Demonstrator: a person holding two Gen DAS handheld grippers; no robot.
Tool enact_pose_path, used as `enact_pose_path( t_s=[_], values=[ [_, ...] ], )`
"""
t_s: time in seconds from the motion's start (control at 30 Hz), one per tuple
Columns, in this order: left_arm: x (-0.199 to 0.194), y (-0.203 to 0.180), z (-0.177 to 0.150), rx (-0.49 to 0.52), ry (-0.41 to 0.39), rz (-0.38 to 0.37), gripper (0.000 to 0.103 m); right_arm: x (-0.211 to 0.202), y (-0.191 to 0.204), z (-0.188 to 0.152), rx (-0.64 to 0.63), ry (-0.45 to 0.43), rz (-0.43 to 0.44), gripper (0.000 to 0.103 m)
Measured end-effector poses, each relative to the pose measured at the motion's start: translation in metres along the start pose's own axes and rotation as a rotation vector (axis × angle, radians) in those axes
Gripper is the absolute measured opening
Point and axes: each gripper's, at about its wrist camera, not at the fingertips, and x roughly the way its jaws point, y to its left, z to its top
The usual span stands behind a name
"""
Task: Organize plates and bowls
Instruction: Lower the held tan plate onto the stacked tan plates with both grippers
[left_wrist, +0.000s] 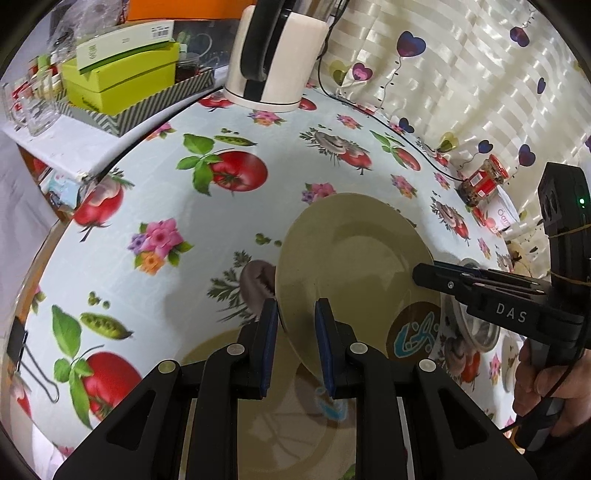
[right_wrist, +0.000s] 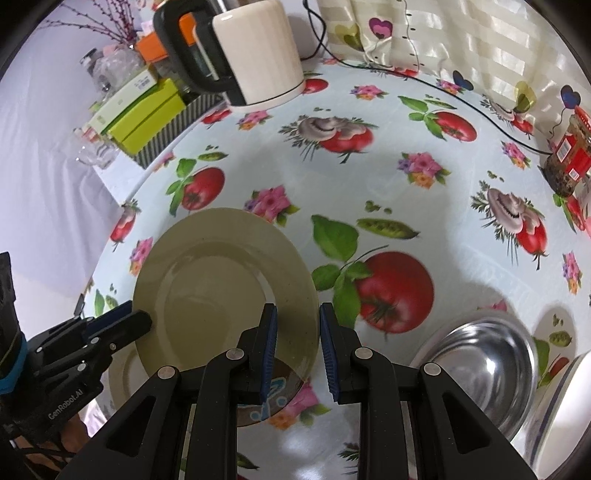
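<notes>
Right wrist view has the beige plate lifted and tilted above the counter, probably heading for a stack. Both the left gripper and right gripper straddle its rim with jaws open, so can't tell what's really supporting it.

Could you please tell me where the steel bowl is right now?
In the right wrist view, the steel bowl sits low on the right, on the tablecloth beside a white dish.
</notes>
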Motion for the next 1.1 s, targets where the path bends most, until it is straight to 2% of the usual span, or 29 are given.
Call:
enact_pose_path(
  t_s=[0.5,1.1],
  values=[
    [-0.023,0.026,-0.03,-0.025,-0.002,0.019,0.022,-0.001,0.037,-0.032,-0.031,0.022,0.015,0.022],
    [-0.033,0.05,-0.056,-0.052,0.01,0.04,0.022,0.013,0.068,-0.057,-0.08,0.072,0.018,0.022]
  ],
)
